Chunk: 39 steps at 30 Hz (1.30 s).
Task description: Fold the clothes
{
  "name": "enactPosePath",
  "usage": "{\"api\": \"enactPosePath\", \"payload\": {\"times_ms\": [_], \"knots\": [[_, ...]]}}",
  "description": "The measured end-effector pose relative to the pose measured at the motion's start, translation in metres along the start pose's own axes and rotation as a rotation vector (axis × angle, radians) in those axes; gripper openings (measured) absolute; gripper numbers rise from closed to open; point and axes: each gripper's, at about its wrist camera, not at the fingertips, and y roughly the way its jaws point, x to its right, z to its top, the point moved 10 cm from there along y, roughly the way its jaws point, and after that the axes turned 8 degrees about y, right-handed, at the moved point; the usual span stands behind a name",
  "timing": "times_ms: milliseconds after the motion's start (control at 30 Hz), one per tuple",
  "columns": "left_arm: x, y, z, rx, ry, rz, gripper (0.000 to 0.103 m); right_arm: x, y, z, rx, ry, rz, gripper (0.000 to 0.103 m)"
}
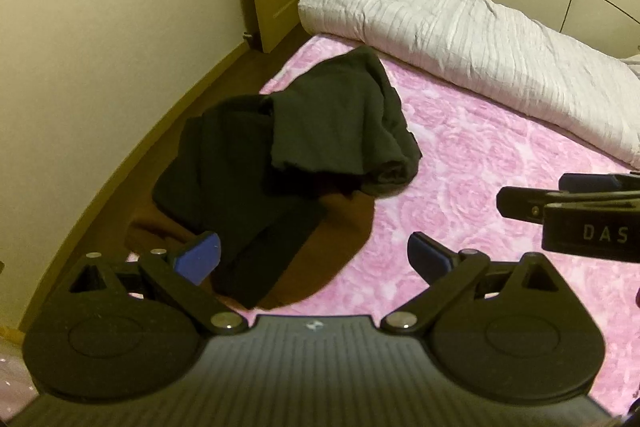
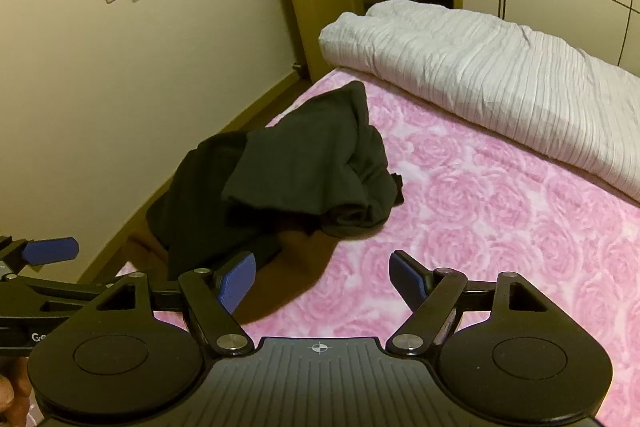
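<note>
I had both tongs above the pink rose-patterned bed (image 1: 480, 163), and I took the dark garment pile (image 1: 320, 123) as my landmark. My left tongs (image 1: 312, 259) stood with their blue pads wide apart and nothing between them, hovering just short of the pile's near edge. My right tongs (image 2: 320, 279) were likewise spread apart and empty, on the near side of the pile and off to its right over bare bedspread.

The pile itself lay crumpled at the bed's left edge: a grey-black garment (image 2: 312, 163) heaped on top of a flatter black piece (image 1: 224, 195), with a brown cloth (image 1: 332, 255) showing from under its near side. Beyond the pile, a rolled white quilt (image 1: 460, 43) lay along the far side of the bed.
</note>
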Motion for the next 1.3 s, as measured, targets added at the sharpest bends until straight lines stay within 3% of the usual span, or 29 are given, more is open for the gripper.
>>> {"api": "enactPosePath", "payload": {"times_ms": [133, 1067, 1300], "knots": [[0.006, 0.004, -0.004, -0.018, -0.016, -0.026, 0.097, 0.001, 0.001, 0.006, 0.004, -0.003, -0.002, 0.077], [0.014, 0.011, -0.001, -0.04, -0.001, -0.002, 0.097, 0.016, 0.009, -0.003, -0.016, 0.01, 0.01, 0.077], [0.01, 0.013, -0.007, -0.051, -0.02, 0.01, 0.097, 0.016, 0.015, -0.008, -0.045, -0.033, -0.043, 0.077]]}}
